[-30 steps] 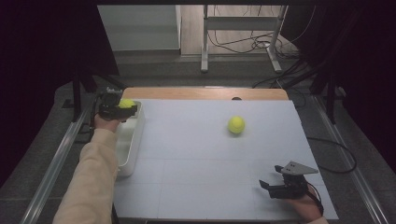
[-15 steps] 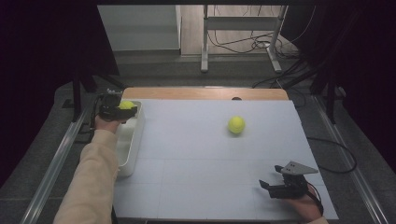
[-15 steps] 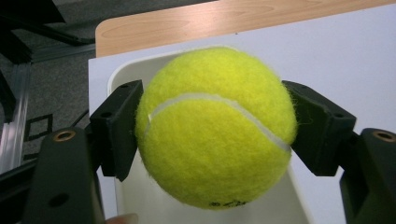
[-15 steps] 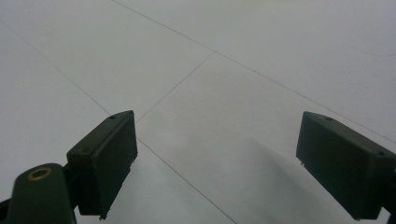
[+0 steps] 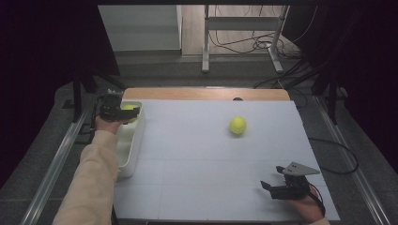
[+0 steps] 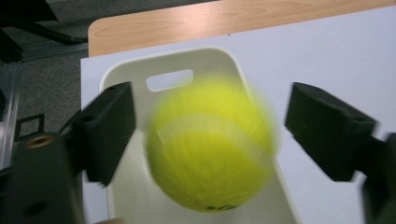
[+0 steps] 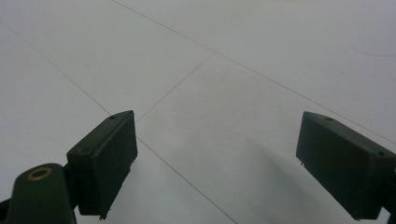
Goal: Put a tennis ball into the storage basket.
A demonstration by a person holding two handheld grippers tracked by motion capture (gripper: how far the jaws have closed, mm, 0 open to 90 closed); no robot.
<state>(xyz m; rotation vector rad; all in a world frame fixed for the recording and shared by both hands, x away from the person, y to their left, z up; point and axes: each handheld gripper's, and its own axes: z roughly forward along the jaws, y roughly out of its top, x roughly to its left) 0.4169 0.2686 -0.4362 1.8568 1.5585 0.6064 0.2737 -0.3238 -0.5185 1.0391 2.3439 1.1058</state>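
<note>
While both grippers gape holding nothing | white table (image 5: 197, 183) | blurred ball (image 6: 212, 144) between left jaws | cabled floor (image 5: 244, 44)

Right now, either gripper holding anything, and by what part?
Nothing held. Left gripper open, blurred tennis ball between its jaws untouched, over the bin. Right gripper open, empty.

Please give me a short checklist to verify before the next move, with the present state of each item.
1. Left hand-held gripper open: ok, jaws stand apart.
2. Ball free of the jaws: ok, gaps on both sides; it is blurred.
3. Ball above the white bin: ok.
4. Ball resting in the bin: cannot tell.
5. Right hand-held gripper open and empty: ok.
6. Second ball on the table, apart from both grippers: ok.
</note>
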